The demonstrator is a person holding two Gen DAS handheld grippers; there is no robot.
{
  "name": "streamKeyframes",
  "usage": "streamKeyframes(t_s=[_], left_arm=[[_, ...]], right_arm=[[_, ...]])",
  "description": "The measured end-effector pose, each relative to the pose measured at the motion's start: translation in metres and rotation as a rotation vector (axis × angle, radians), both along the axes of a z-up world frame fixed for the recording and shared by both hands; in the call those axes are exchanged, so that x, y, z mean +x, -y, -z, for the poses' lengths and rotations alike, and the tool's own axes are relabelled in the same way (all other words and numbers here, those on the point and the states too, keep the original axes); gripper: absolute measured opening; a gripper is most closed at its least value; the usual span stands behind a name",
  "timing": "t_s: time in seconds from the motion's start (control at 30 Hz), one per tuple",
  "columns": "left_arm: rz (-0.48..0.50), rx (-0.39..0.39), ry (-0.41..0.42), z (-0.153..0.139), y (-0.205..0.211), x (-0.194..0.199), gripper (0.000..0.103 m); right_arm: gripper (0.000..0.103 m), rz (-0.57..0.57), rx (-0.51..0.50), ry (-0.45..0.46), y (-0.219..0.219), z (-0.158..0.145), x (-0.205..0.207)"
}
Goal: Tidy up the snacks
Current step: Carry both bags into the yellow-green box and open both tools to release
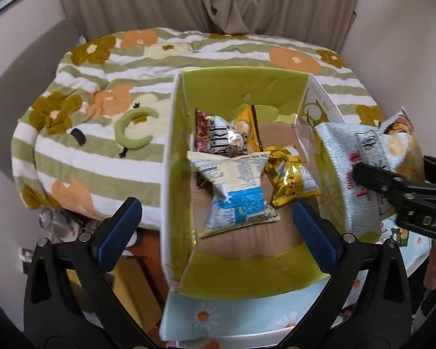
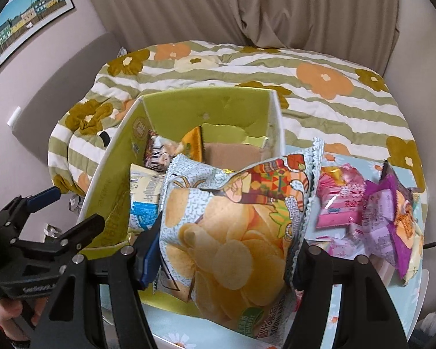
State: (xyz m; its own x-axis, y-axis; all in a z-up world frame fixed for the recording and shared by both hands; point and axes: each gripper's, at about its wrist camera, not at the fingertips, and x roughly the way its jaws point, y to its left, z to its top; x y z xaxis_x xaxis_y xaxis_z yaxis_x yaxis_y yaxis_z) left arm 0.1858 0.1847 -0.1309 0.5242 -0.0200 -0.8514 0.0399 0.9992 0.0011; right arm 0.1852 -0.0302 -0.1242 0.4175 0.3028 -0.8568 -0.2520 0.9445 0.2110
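Observation:
An open cardboard box (image 1: 183, 133) with green flaps stands on the table and holds several snack packets. Among them, a white-and-blue bag (image 1: 235, 192) lies in the middle and a gold packet (image 1: 290, 177) lies beside it. My left gripper (image 1: 218, 229) hovers over the box's near end, open wide, and its blue pads (image 1: 119, 226) touch nothing. In the right wrist view the left gripper (image 2: 66, 212) shows by the box's left wall (image 2: 113, 180). My right gripper (image 2: 223, 250) is shut on a potato chip bag (image 2: 226, 218), held over the box's right side (image 1: 363, 157).
Pink (image 2: 337, 197) and purple (image 2: 392, 215) snack packets lie loose on the daisy-print tablecloth (image 2: 343, 299) to the right of the box. A bed with a striped floral duvet (image 1: 107, 96) lies right behind the table. Curtains hang beyond it.

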Motion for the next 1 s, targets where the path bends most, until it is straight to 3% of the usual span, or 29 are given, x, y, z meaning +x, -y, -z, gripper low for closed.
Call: streamKeyframes(t_s=[0.33,0.4,0.47,0.5,0.83,1.0], left_arm=[[-0.020,0.002,-0.018,0.007,-0.022,-0.001,0.102],[-0.026,-0.009,-0.025,0.009,-0.026,0.000,0.102],[-0.034,-0.013,-0.033,0.012,-0.030,0.000,0.102],[-0.036,-0.016,-0.035,0.014,-0.032,-0.001,0.102],[-0.041,-0.033,-0.055,0.022,-0.034,-0.006,0.102],[-0.040,-0.022,-0.033,0.013,-0.025,-0.012,0.102]], right_arm=[[0.066,-0.014,0.037,-0.056,-0.040,0.023,0.014],[0.076,0.009,0.057,-0.061,-0.038,0.026,0.012],[0.099,0.025,0.065,-0.044,-0.033,0.028,0.010],[0.102,0.028,0.062,-0.033,-0.031,0.028,0.009],[0.102,0.013,0.045,-0.036,-0.020,0.029,-0.002],[0.102,-0.006,0.044,0.009,-0.012,0.015,-0.013]])
